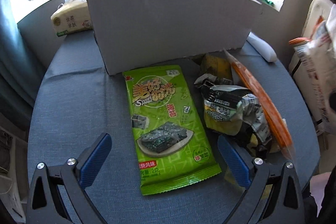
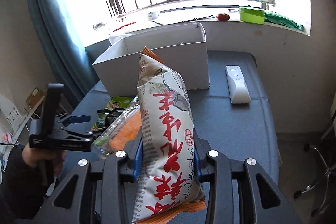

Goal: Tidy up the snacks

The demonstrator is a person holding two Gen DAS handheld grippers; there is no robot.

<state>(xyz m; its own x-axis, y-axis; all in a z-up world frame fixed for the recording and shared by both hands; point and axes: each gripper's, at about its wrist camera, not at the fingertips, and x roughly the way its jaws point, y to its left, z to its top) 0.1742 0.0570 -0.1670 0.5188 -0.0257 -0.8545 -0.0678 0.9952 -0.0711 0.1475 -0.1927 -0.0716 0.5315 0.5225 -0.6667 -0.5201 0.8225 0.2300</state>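
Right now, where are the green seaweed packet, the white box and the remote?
green seaweed packet (image 1: 168,127), left wrist view, printed front.
white box (image 2: 168,68), right wrist view, front wall.
remote (image 2: 238,85), right wrist view, top face.

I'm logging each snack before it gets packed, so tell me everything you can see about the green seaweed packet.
The green seaweed packet is a flat, glossy foil-like pouch with crimped ends, unopened as far as shows. It carries yellow Chinese lettering, "Sweet Hour", and a picture of seaweed on a plate. It lies face up on the blue cloth, its far end near the white box, between the open jaws of the left gripper, untouched.
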